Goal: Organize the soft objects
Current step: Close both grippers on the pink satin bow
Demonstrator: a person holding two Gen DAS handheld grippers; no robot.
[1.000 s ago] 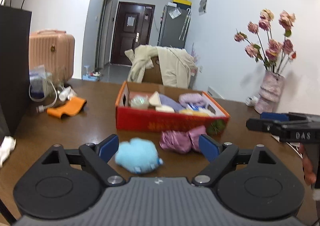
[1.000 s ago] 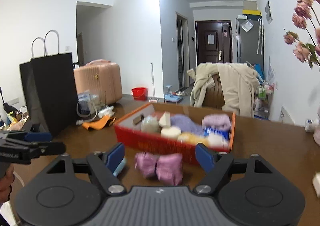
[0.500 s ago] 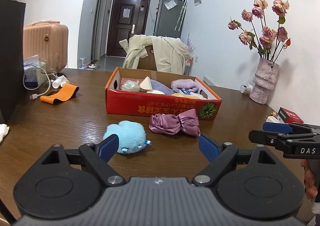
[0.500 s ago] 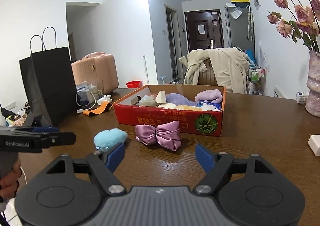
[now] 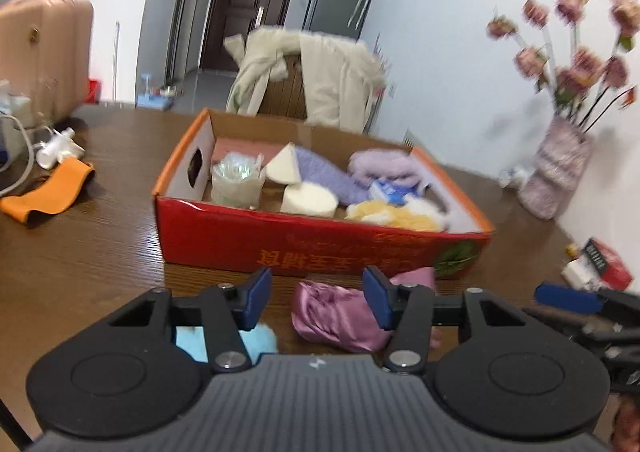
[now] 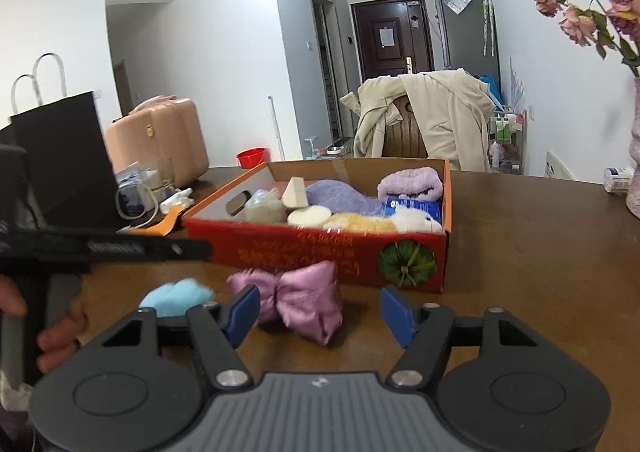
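Pink satin bow [image 6: 296, 302] on counter [image 6: 540, 272], just in front of red box [image 6: 320, 252]. Blue plush toy [image 6: 178, 296] beside bow, on side away from the green print on the box. Left gripper [image 5: 316, 300] jaws closing, bow between, not yet pressed. Right gripper [image 6: 316, 312] jaws closing over bow, not touching. Box holding towels and sponges.

A red box [image 6: 320, 248] printed with orange characters and a green melon is seen; a shiny pink bow [image 6: 296, 300], a light-blue plush [image 6: 176, 296] and a brown wood-grain counter [image 6: 540, 260] are shown.
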